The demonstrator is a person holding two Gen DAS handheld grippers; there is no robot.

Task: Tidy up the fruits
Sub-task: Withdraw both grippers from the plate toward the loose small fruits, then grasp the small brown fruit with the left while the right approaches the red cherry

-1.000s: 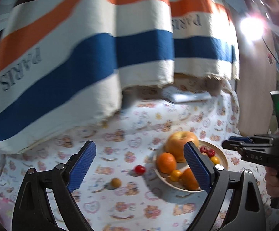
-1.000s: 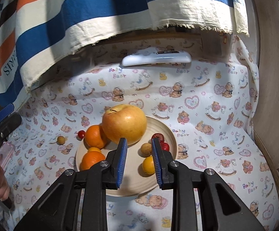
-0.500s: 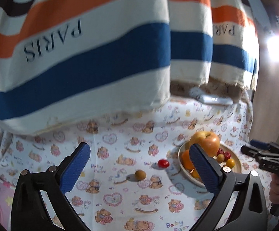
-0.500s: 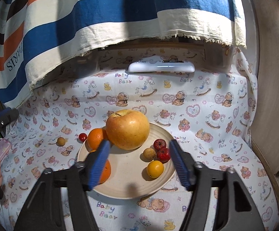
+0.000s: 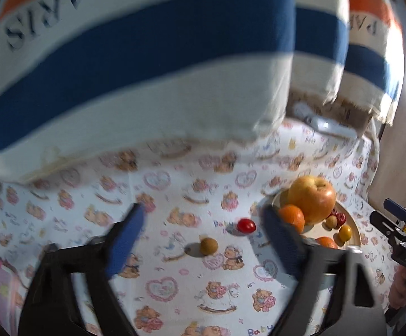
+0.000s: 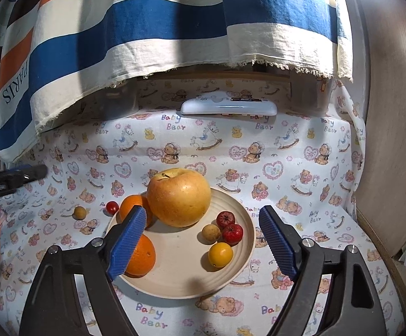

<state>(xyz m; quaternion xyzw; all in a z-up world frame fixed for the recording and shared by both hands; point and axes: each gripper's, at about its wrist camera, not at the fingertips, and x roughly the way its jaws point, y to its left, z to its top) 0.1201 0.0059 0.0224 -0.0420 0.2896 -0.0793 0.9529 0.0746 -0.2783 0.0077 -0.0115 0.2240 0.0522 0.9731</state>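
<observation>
— Where do the fruits stand?

— Most lie on the cream plate [image 6: 246, 247]: a big yellow-red apple [image 6: 179, 197] at the back, two oranges [image 6: 141, 256] on its left side, two small red fruits [image 6: 232, 232], a small brown fruit [image 6: 210, 232] and a small yellow fruit [image 6: 220, 254] on the right. Two are off the plate, on the worktop cloth [image 6: 301, 168] with bears: a red cherry tomato [image 5: 246, 225] just beside the plate's left rim, and a brown round fruit [image 5: 209, 246] a little further left.

— And the fingers?

— The left gripper [image 5: 203, 247] is closing, and its fingers hold nothing; the two loose fruits show between them. The right gripper [image 6: 201, 246] is opening over the plate, also with nothing held.

— Is there free room?

— Yes, bare cloth lies left of the loose fruits and in front of the plate. A striped towel [image 6: 146, 28] hangs over the back, a white device [image 6: 228, 107] lies under it, and a wooden panel [image 6: 393, 140] closes the right side.
</observation>
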